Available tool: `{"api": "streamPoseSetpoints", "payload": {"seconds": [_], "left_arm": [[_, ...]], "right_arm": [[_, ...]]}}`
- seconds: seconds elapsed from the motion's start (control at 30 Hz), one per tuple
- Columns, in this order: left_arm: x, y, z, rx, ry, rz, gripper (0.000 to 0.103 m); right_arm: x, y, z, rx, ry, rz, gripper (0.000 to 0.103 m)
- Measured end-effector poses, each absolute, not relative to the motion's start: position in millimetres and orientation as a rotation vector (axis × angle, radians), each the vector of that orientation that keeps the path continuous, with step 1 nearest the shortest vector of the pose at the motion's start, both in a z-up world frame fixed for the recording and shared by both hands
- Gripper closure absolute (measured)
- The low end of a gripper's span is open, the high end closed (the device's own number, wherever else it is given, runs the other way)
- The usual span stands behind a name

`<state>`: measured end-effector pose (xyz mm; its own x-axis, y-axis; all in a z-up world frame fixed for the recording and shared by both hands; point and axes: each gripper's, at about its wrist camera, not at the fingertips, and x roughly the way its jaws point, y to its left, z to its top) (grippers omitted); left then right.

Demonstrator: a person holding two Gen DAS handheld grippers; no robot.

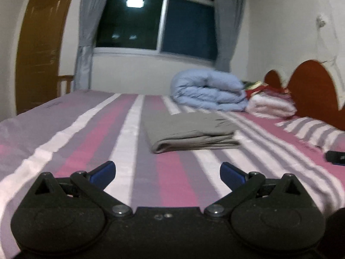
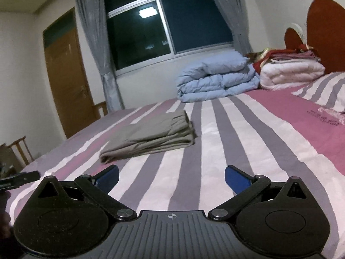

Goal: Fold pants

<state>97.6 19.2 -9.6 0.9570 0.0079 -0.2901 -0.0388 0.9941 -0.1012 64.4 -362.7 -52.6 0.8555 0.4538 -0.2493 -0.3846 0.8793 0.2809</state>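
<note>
Grey pants lie folded into a flat rectangular stack on the striped bed; they also show in the right wrist view, ahead and to the left. My left gripper is open and empty, held over the bedspread a short way in front of the pants. My right gripper is open and empty, also short of the pants and to their right. Neither gripper touches the pants.
The bed has a pink, grey and white striped cover. A folded blue duvet and a white blanket stack sit near the wooden headboard. A striped pillow lies right. A dark object lies at the right edge.
</note>
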Motion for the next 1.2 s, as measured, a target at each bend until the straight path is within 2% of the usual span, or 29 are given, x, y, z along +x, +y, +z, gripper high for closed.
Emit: {"api": "streamPoseSetpoints", "payload": {"seconds": [0.47,1.2], "left_arm": [[26.0,-11.0,-2.1,-0.206,0.165,0.019,0.006],[33.6,-24.1,-9.8,-0.145,0.189,-0.022,0.006]], "right_arm": [[0.6,-323.3,-49.5,0.071,0.264,0.523,0.0],[11.4,-312.1,-59.6,0.025,0.245,0.508,0.0]]}}
